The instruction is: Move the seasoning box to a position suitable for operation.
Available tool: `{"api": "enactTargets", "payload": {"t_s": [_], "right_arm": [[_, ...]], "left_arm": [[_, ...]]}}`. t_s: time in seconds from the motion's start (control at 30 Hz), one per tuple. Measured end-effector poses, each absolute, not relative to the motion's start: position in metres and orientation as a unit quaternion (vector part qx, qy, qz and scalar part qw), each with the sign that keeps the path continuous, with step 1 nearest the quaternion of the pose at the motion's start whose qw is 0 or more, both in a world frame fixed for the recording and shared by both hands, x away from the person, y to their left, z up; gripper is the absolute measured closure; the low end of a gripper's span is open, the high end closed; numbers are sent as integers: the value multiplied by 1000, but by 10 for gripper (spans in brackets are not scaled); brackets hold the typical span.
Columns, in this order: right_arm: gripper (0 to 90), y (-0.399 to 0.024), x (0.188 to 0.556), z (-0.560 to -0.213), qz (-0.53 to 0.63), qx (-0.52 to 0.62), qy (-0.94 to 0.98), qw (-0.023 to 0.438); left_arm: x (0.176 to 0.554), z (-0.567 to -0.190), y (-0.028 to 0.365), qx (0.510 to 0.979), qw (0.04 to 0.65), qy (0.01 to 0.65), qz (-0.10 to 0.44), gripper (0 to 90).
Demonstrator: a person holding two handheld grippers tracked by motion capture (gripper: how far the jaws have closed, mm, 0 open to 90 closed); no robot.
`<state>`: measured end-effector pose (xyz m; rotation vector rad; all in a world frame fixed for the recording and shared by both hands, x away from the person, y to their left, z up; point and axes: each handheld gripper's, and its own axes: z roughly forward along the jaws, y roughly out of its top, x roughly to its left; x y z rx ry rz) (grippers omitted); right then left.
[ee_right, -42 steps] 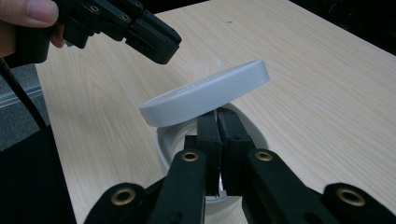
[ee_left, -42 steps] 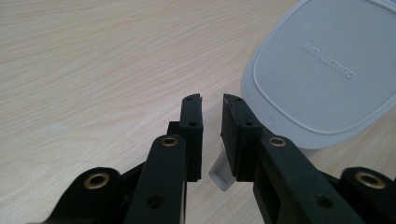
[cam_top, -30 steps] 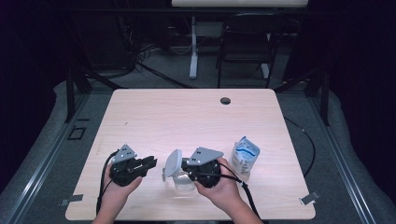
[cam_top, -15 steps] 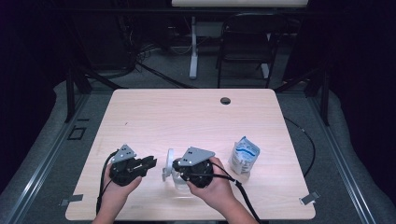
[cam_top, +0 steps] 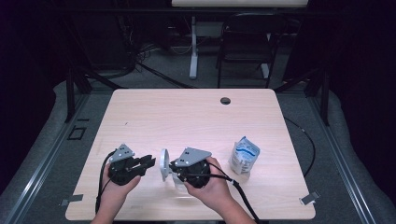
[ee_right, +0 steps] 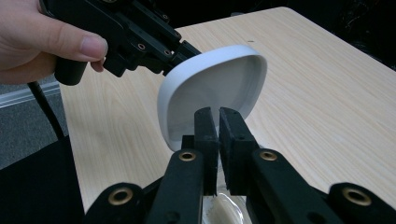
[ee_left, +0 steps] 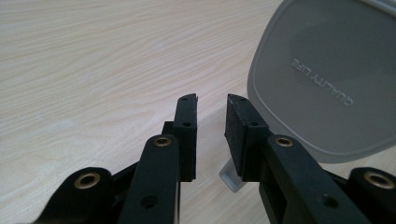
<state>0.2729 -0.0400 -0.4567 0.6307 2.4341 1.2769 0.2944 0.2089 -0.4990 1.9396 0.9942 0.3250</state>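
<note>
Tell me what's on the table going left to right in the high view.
left gripper → white lid → right gripper → blue and white packet.

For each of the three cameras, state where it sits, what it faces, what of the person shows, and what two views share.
High view: fixed above the person's side, looking forward and down at the table; both forearms, left gripper, right gripper.
Left gripper view: rides the left gripper, facing the grey lid; its open jaws.
Right gripper view: rides the right gripper, facing the lid's hollow side; its jaws, the left hand.
Shared: both gripper views show the lid.
</note>
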Motion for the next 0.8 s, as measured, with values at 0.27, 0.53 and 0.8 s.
{"api": "enactTargets", "payload": {"t_s": [0.27,0.53,0.8], "right_arm": [[784,-45,270,-455,444,223,852,168],[665,-63,271,-465,443,253,843,168],[561,-83,265,-474,424,265,848,174]], "left_arm": [[295,-499,211,782,454,404,133,713],[296,-500,212,781,454,407,135,683],[297,-504,213,778,454,412,138,640]]}}
